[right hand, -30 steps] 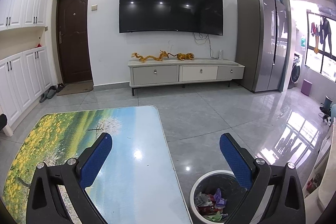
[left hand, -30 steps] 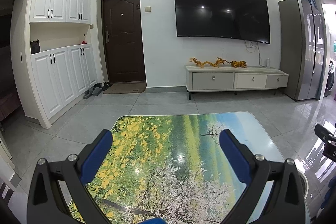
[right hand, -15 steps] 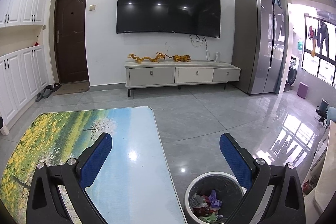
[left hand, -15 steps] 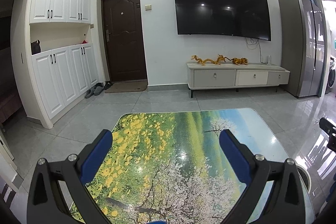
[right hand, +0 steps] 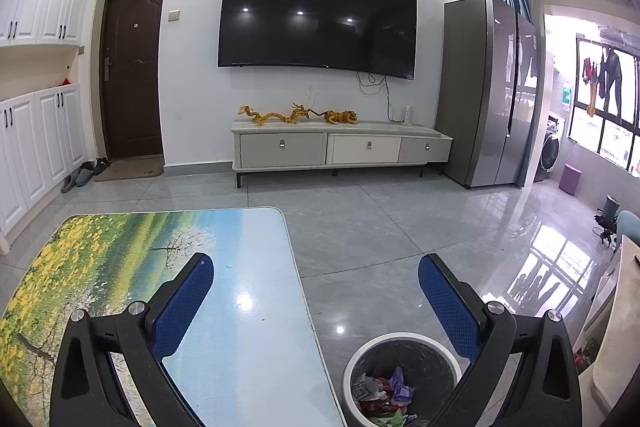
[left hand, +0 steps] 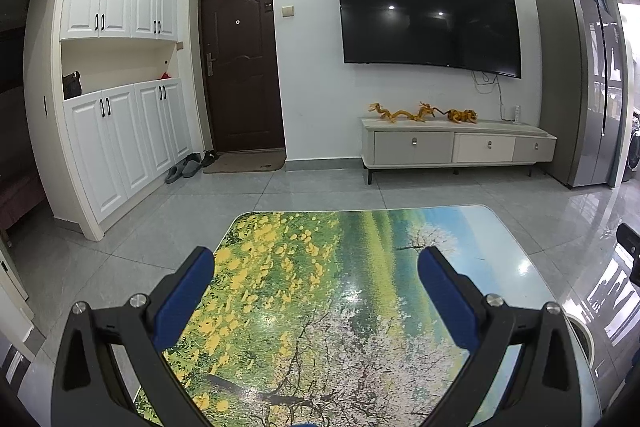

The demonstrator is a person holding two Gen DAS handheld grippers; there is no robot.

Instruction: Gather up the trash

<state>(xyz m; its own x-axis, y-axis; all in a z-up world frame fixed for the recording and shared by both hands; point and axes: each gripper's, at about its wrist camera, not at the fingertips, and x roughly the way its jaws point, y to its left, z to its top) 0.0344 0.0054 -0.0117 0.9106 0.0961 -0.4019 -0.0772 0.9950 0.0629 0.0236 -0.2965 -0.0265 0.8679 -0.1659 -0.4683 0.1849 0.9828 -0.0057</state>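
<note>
The worktop (left hand: 360,307), printed with a landscape of yellow flowers, green fields and a blossoming tree, fills the lower middle of the left wrist view and the 7 to 9 o'clock part of the right wrist view, standing on a grey tiled floor (right hand: 380,227). On the wall behind, at 12 o'clock, hangs a large dark television (right hand: 316,15), with a low drawer cabinet (right hand: 340,147) beneath it and a tall grey refrigerator (right hand: 484,91) at 2 o'clock. A dark brown door (left hand: 240,67) sits at 11 o'clock in the left wrist view.

The trash bin (right hand: 400,343), round with a white rim, stands on the floor just beside the worktop's right edge, at 5 o'clock in the right wrist view. The trash (right hand: 384,395), crumpled coloured wrappers and paper scraps, lies inside it.

The left claw (left hand: 316,267) is released, its blue-padded fingers spread wide above the worktop and gripping nothing. The right claw (right hand: 316,271) is likewise released and empty, one finger over the worktop, the other above the bin.
</note>
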